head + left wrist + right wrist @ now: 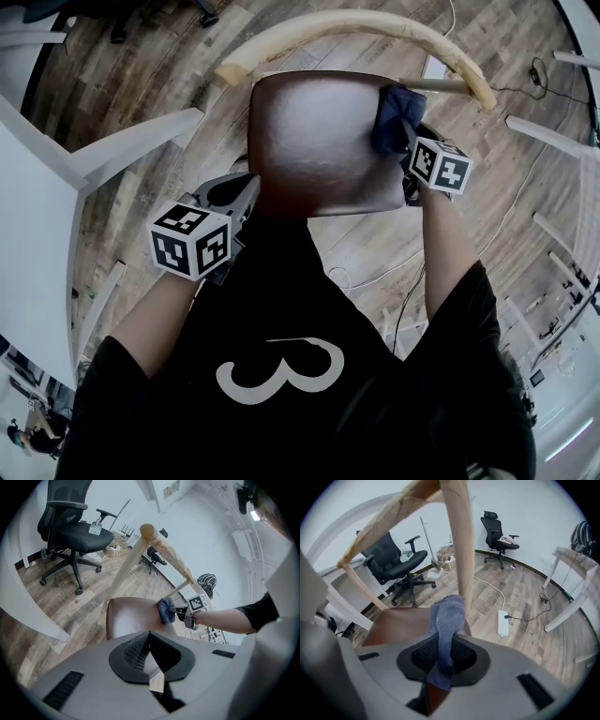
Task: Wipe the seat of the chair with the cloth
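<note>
The chair's brown leather seat (314, 141) lies below me, its curved wooden back rail (356, 23) on the far side. My right gripper (408, 141) is shut on a dark blue cloth (394, 114), which rests on the seat's far right corner next to a back post (459, 536). In the right gripper view the cloth (447, 616) runs between the jaws and bunches up beyond the tips. My left gripper (246, 192) sits at the seat's near left edge, jaws together with nothing seen between them. From the left gripper view (150, 634) the seat (133, 616), cloth (165, 610) and right gripper (180, 615) show ahead.
A white table (37, 216) stands close at the left, with white desk legs (572, 588) at the right. Black office chairs (70, 531) (497, 531) stand farther off on the wooden floor. A power strip (502, 623) and cables lie on the floor right of the chair.
</note>
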`<move>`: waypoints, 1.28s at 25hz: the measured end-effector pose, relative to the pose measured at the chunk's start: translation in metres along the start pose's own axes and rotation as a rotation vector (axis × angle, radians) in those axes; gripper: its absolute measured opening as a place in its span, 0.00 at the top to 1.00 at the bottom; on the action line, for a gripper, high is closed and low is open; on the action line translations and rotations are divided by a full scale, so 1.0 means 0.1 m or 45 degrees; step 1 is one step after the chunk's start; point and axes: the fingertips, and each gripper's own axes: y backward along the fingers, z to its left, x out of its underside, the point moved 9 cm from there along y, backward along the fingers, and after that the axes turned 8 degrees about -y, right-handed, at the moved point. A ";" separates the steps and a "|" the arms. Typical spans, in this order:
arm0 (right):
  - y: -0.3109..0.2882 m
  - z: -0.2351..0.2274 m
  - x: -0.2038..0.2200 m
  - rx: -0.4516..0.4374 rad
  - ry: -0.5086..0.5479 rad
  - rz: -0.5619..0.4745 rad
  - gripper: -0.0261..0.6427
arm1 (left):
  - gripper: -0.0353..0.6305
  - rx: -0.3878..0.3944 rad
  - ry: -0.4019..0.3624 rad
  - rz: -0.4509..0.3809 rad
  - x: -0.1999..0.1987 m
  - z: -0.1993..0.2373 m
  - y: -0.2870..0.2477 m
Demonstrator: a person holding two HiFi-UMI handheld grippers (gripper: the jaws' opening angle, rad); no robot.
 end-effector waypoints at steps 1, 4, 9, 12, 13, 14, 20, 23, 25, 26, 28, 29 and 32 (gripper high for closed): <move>0.07 0.09 -0.01 -0.033 0.003 -0.029 0.86 | 0.93 0.001 0.001 -0.003 0.00 0.01 0.01; 0.29 0.42 0.00 -0.147 -0.001 -0.092 0.86 | 0.93 -0.007 0.017 -0.017 -0.01 0.04 0.03; 0.58 0.96 0.06 -0.311 0.099 -0.092 0.86 | 0.93 -0.011 0.020 -0.039 -0.05 0.06 0.08; 0.66 1.29 0.14 -0.420 0.127 -0.067 0.86 | 0.93 -0.019 0.040 -0.046 -0.04 0.14 0.12; 0.67 1.41 0.18 -0.461 0.137 -0.056 0.86 | 0.93 -0.026 0.050 -0.048 -0.03 0.17 0.14; 0.68 1.53 0.21 -0.500 0.148 -0.044 0.86 | 0.93 -0.037 0.055 -0.050 -0.03 0.21 0.16; 0.56 2.11 0.41 -0.661 0.125 0.030 0.86 | 0.93 -0.112 0.068 -0.083 -0.05 0.38 0.30; 0.41 2.40 0.51 -0.714 0.116 0.073 0.86 | 0.93 -0.130 0.085 -0.086 0.00 0.46 0.36; 0.29 2.58 0.58 -0.732 0.101 0.097 0.86 | 0.93 -0.137 0.107 -0.090 0.03 0.50 0.37; 0.24 2.66 0.60 -0.737 0.102 0.101 0.86 | 0.93 -0.140 0.122 -0.096 0.03 0.51 0.37; 0.14 2.78 0.62 -0.738 0.130 0.104 0.86 | 0.93 -0.145 0.142 -0.110 0.03 0.52 0.36; 0.09 2.82 0.63 -0.733 0.150 0.108 0.86 | 0.93 -0.147 0.148 -0.116 0.03 0.52 0.36; -0.08 2.89 0.66 -0.702 0.209 0.148 0.86 | 0.93 -0.151 0.164 -0.121 0.06 0.54 0.35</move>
